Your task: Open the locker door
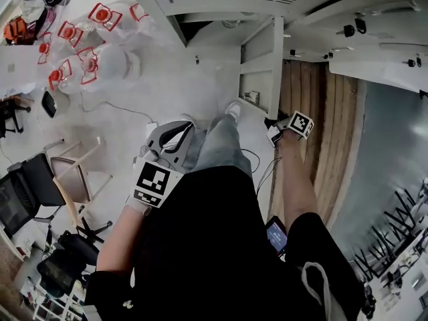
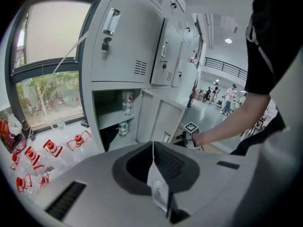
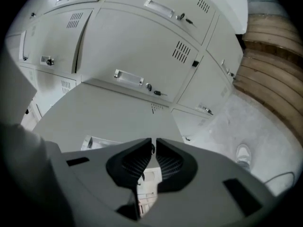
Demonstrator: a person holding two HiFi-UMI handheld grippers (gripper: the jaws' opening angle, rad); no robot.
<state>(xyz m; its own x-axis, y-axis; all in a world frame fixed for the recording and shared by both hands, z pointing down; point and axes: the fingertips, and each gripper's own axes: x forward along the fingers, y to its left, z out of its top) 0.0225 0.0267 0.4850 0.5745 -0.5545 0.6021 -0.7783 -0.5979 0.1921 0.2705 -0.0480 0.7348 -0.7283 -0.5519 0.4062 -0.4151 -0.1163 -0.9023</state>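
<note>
Nearest, low beside the thigh: left tongs (image 2: 152,144), shut with nothing between them, taking no part in the job. A reach further out: right tongs (image 3: 152,148), closed almost tip to tip, right up against the outer edge of the locker door (image 1: 259,69). Hard to say whether pinching that thin edge or merely pressing on it. Beyond the tips: the door itself, lower row, swung well clear of its frame and jutting out over the floor (image 1: 200,79). Past it: the open compartment (image 2: 111,110), with a clear bottle (image 2: 127,103) on its shelf in plain sight. Further off to the left on the floor: shrink-wrapped bottle packs (image 1: 87,52), nothing to do with the task. Judged from all that: opening essentially done. Left at most: a little more swing, then drawing the right tongs away from the edge.
</note>
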